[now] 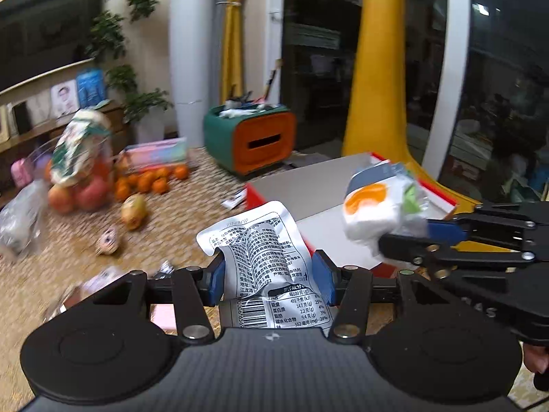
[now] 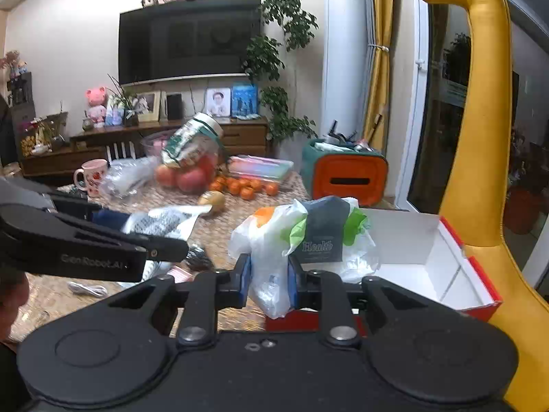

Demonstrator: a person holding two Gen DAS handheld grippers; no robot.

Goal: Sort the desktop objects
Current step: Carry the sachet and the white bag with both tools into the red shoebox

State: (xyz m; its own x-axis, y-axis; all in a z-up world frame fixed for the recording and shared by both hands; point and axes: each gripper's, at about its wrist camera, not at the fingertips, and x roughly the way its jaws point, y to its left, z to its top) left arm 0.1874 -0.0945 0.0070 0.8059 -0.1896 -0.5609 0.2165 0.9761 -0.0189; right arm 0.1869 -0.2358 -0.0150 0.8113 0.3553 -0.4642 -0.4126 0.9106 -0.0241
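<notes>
We see wall television (image 2: 189,37), leafy plant (image 2: 274,58), yellow giraffe (image 2: 480,137), yellow curtain (image 2: 379,51), pink mug (image 2: 92,176) at table's far edge.

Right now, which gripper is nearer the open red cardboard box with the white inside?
Right. The right gripper, shut on a white plastic bag, is at the red box's near edge. The left gripper, holding a silver snack pouch, sits further back beside it.

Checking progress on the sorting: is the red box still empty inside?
Yes, the red box shows only bare white walls and floor inside.
</notes>
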